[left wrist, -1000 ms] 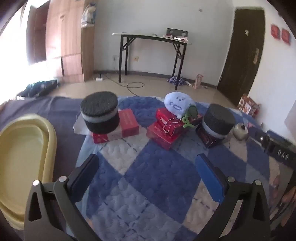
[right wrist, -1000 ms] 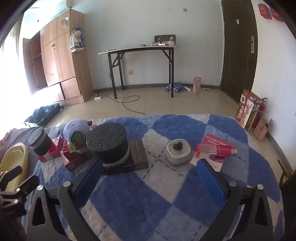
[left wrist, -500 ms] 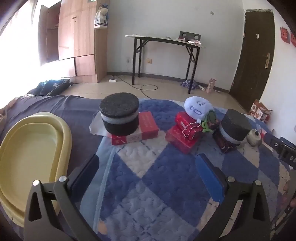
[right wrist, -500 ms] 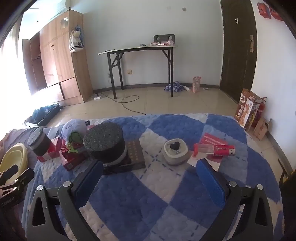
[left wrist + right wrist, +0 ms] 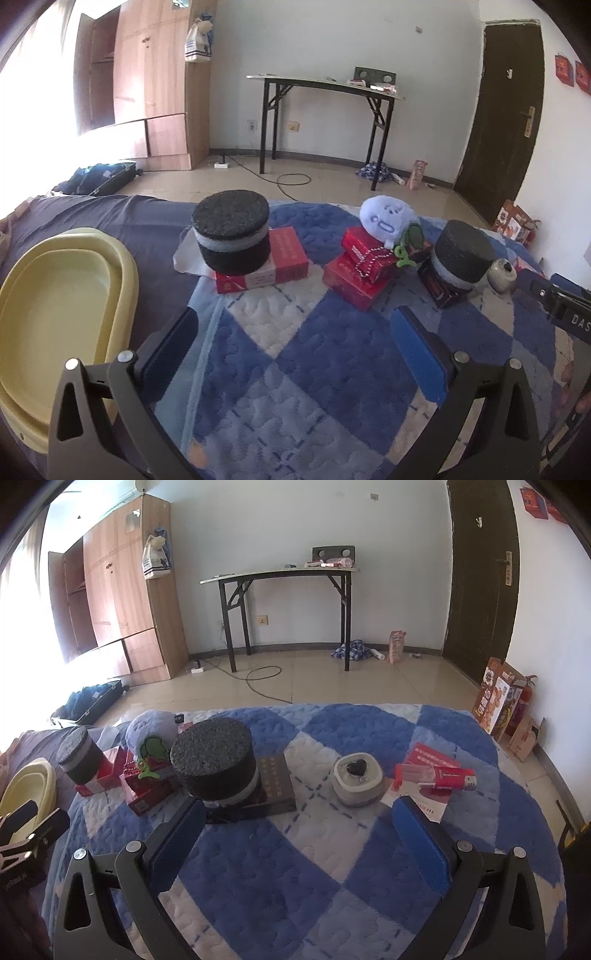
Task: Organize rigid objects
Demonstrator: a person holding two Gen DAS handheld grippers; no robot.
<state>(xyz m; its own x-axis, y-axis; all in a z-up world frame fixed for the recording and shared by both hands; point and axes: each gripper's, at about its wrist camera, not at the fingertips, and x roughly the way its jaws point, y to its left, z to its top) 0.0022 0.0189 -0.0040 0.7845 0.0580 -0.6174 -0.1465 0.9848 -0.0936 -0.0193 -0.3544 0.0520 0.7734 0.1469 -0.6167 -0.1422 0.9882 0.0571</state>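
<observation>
On a blue and white quilt point(image 5: 295, 362) a black foam cylinder point(image 5: 231, 230) sits on a red box point(image 5: 284, 258). Two stacked red boxes point(image 5: 360, 269) carry a pale blue plush point(image 5: 388, 219). A second black foam cylinder point(image 5: 214, 762) sits on a dark box point(image 5: 275, 782). A grey round case point(image 5: 356, 779) and a red tube point(image 5: 434, 775) lie to the right. My left gripper point(image 5: 293, 349) is open and empty, short of the boxes. My right gripper point(image 5: 295, 832) is open and empty, before the dark box.
A yellow oval basin point(image 5: 55, 317) stands at the left on the dark sheet, also in the right wrist view point(image 5: 27, 794). Red leaflets point(image 5: 428, 764) lie under the tube. Beyond the bed are a folding table point(image 5: 280, 576), wardrobe point(image 5: 114, 602) and door point(image 5: 480, 572).
The left gripper has pulled back and swung left, so the basin shows more and the objects sit farther off. The right gripper has shifted slightly closer. Both jaws stay open.
</observation>
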